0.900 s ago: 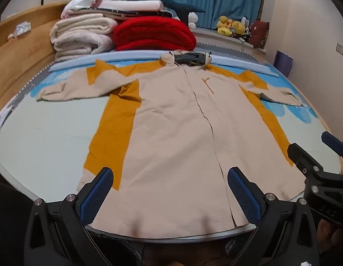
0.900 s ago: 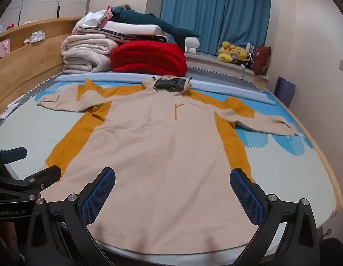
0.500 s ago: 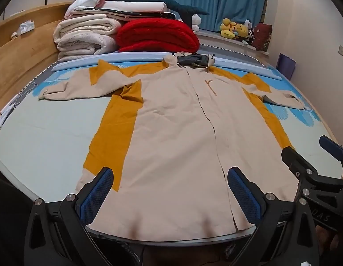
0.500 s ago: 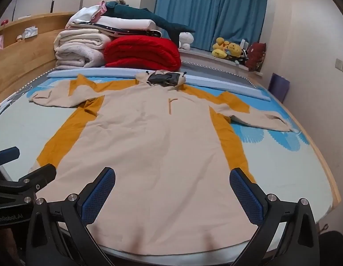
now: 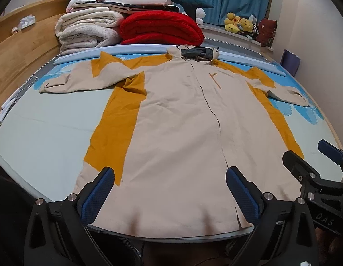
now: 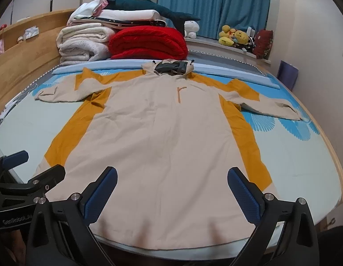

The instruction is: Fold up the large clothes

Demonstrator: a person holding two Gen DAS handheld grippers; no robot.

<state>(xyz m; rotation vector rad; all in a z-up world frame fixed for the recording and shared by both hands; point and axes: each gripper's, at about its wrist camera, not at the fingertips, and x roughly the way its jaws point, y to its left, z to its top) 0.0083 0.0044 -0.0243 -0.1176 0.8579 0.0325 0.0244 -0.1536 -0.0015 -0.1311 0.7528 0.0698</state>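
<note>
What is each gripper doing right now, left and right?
Left gripper: open, holding nothing, above the coat hem.
Right gripper: open, holding nothing, above the same hem.

Your left tool (image 5: 170, 194) shows 2 black angular fingers, each faced with a blue, fine-gridded pad (image 5: 98, 196), and round silver screws sit at the knuckles of both. Over on your right tool (image 6: 171, 194), same build: black frame, blue textured pads (image 6: 245, 197), silver screw heads glinting. From the left camera, the right tool's side carries white lettering reading "DAS". From the right camera, the left tool's (image 6: 27, 182) black body bears pale lettering, partly blurred, beginning "Gen".
</note>
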